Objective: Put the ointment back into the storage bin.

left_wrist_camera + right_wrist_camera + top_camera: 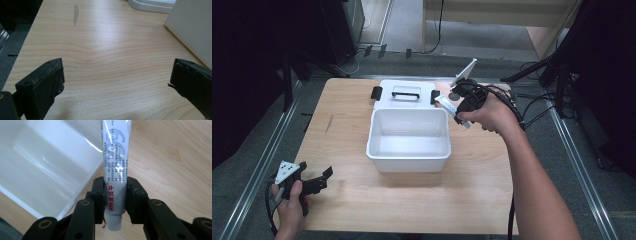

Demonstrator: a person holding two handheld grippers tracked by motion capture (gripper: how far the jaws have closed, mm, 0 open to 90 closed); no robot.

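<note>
A white open box [409, 148] stands in the middle of the wooden table, its inside bare. Its white lid [404, 93] with a black handle lies just behind it. My right gripper [451, 105] hovers at the box's back right corner, shut on a white ointment tube [115, 167] with red and grey print. The tube's cap end points back toward the gripper's camera. The box's rim [82, 187] lies to the left of the tube. My left gripper [323, 178] rests low over the table's front left corner, open, with only bare wood between its fingers [46, 82].
The box wall [192, 32] rises at the right of the left gripper view, with the lid's edge [152, 6] farther off. A dark scuff [329, 123] marks the table at left. Metal rails run along both table sides. Cables trail at the back right.
</note>
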